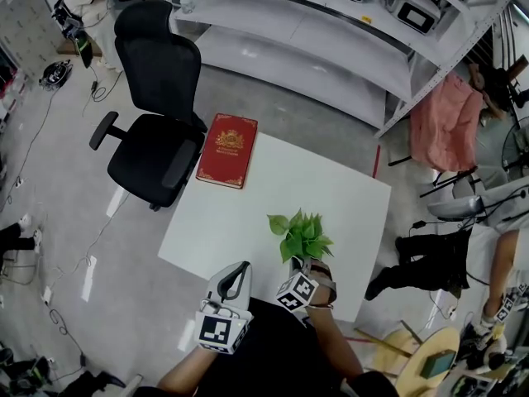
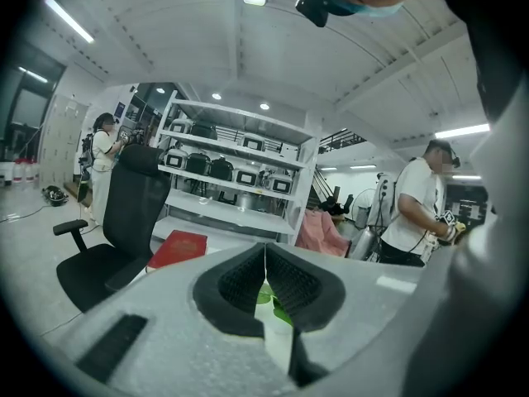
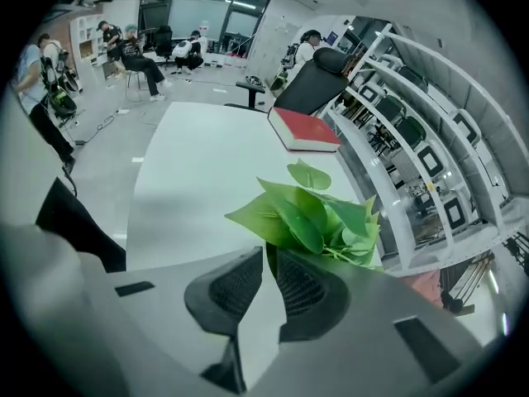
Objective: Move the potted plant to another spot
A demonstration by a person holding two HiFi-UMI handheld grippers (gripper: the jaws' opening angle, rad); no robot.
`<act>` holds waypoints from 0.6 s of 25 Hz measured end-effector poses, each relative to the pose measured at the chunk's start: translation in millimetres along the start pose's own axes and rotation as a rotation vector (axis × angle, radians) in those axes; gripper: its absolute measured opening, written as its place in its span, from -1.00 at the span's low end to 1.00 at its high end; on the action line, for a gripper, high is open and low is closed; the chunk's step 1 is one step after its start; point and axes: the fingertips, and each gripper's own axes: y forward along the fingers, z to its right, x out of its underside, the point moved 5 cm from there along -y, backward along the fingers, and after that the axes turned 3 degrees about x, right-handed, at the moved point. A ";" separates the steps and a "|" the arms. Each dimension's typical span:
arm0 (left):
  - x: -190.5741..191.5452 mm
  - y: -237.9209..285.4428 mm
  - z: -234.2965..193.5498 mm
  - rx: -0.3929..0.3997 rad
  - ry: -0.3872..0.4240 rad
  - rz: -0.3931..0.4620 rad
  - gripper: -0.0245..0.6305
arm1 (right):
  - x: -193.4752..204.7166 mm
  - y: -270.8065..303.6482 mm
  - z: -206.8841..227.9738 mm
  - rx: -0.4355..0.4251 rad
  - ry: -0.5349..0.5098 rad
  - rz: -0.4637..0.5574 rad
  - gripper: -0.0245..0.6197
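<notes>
1. Right gripper (image 3: 270, 259) is clamped nearly tip to tip, and it looks like it's pinching a dark green bit at the base of the potted plant (image 1: 302, 236). The pot is hidden under the jaws, so I can't say exactly where it bites.
2. Left gripper (image 2: 264, 259) is closed on nothing, just parked off to the side.
3. Plant sits near the table's (image 1: 331, 180) close edge, well apart from the red book (image 1: 227, 150) at the far corner.
4. My read: grip stage, carry not started. Next move wants a straight lift, kept upright, then over to bare tabletop.
5. Looks-wise: bushy bright green leaves, probably top-heavy and easy to tip.
</notes>
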 end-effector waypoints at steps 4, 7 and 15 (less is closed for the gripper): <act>1.3 1.8 -3.2 -0.006 -0.013 0.011 -0.87 | 1.4 5.9 -0.3 0.002 -0.023 -0.017 -0.88; 3.8 2.6 -4.0 -0.006 -0.013 0.006 -0.87 | 3.4 10.4 -1.4 -0.005 -0.034 -0.031 -0.88; 8.0 2.4 -4.6 -0.011 -0.016 0.000 -0.87 | 4.8 19.4 -3.5 -0.011 -0.081 -0.049 -0.88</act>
